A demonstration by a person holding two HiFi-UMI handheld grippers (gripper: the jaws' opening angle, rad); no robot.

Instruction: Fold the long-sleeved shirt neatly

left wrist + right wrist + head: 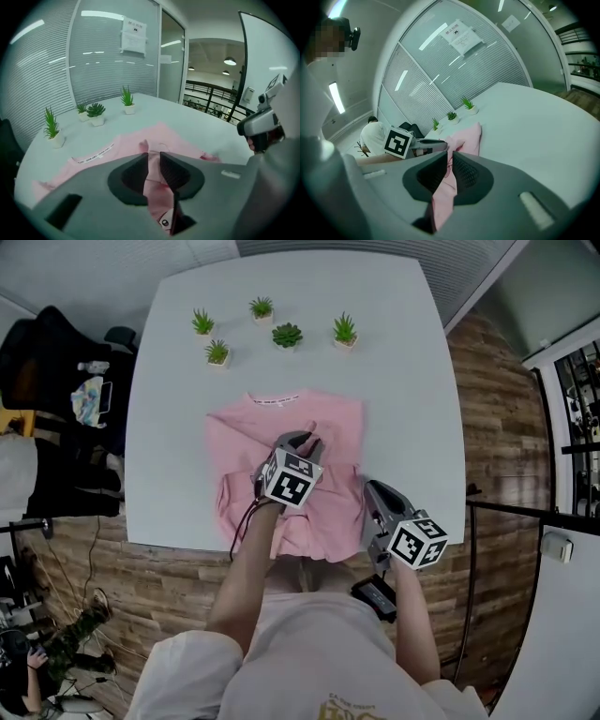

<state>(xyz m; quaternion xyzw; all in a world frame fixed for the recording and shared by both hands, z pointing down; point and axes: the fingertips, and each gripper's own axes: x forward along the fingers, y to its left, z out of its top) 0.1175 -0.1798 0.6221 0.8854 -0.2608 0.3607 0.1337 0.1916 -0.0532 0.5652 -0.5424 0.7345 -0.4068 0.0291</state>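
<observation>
A pink long-sleeved shirt (323, 418) lies on the white table (394, 352), its collar at the far side and its near part bunched into folds. My left gripper (302, 440) is over the middle of the shirt, pointing down at it. In the left gripper view a raised fold of the pink cloth (126, 140) runs up between the jaws of the left gripper (153, 157), which are shut on it. My right gripper (368, 486) is at the shirt's near right edge. In the right gripper view it (451, 157) is shut on a hanging strip of the shirt (468, 136).
Several small potted plants (287, 335) stand in a loose row beyond the collar. The table's near edge (187, 545) is just under the shirt's hem. A dark chair with bags (56, 371) stands left of the table, and a railing (525, 512) runs on the right.
</observation>
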